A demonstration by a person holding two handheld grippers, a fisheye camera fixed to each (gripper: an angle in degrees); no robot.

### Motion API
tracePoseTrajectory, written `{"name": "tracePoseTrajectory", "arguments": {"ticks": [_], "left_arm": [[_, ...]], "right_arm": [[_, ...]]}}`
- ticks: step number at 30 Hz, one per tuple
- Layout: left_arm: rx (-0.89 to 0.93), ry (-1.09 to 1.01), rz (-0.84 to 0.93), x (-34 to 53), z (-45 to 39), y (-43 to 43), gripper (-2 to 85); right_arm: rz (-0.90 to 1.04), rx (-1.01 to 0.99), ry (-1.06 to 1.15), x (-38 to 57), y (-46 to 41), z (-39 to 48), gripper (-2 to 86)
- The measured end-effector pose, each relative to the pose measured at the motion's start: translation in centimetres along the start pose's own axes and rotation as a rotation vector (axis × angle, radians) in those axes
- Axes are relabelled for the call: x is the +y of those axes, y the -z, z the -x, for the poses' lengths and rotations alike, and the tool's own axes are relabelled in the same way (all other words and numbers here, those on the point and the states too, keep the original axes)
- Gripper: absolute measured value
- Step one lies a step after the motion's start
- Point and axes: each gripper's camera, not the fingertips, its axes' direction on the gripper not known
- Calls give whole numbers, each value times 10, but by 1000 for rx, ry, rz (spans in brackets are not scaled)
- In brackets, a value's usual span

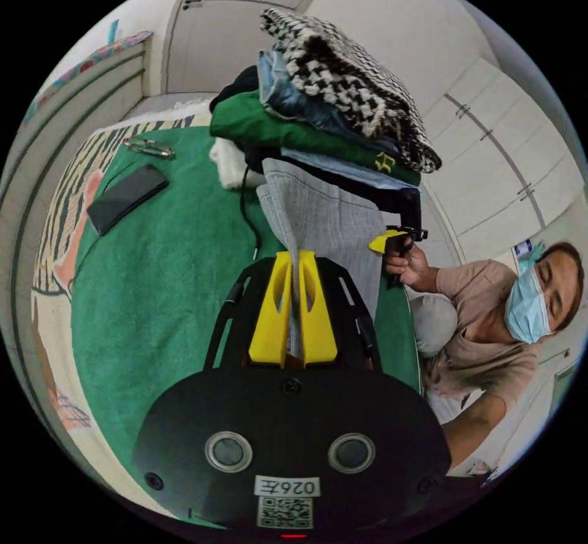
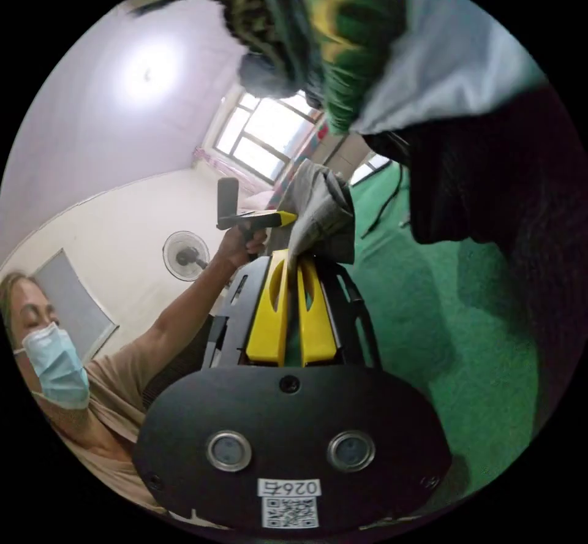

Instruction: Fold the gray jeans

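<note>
The gray jeans (image 1: 334,222) are folded narrow and held up over the green blanket, in front of a stack of folded clothes. My left gripper (image 1: 294,259) is shut on a seamed edge of them. Past their far edge in the left gripper view, a hand holds the right gripper (image 1: 392,241). In the right gripper view my right gripper (image 2: 294,262) is shut on a bunched corner of the gray jeans (image 2: 321,213). Just beyond it a hand holds the left gripper (image 2: 269,219).
A tall stack of folded clothes (image 1: 331,109) stands on the green blanket (image 1: 165,262), with a checked piece on top. A phone (image 1: 125,198) and glasses (image 1: 149,147) lie farther left. A person (image 1: 484,329) sits at the bed's edge. A fan (image 2: 184,255) stands by the wall.
</note>
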Motion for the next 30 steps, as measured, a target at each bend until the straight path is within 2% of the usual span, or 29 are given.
{"name": "tracePoseTrajectory", "arguments": {"ticks": [4, 8, 13, 19, 21, 25, 27, 30], "left_arm": [[-46, -132, -16, 18, -36, 48, -2], [-90, -200, -127, 79, -71, 110, -3], [-140, -148, -261, 201, -94, 162, -2], [-148, 162, -361, 381, -86, 166, -5], [-142, 340, -388, 445, -78, 153, -6], [-291, 691, -238, 517, -72, 140, -7], [-431, 879, -185, 545, -83, 152, -9], [-524, 880, -302, 543, -116, 173, -10]], "right_arm": [[-1, 14, 258, 18, -15, 105, -13], [29, 51, 502, 46, -51, 200, -14], [246, 9, 821, 106, -151, 314, -15], [671, -122, 978, 189, -317, 371, -11], [813, -145, 965, 219, -367, 373, -4], [1217, -140, 938, 271, -461, 362, 62], [1227, -215, 863, 263, -464, 359, 75], [1184, -293, 766, 235, -456, 348, 63]]}}
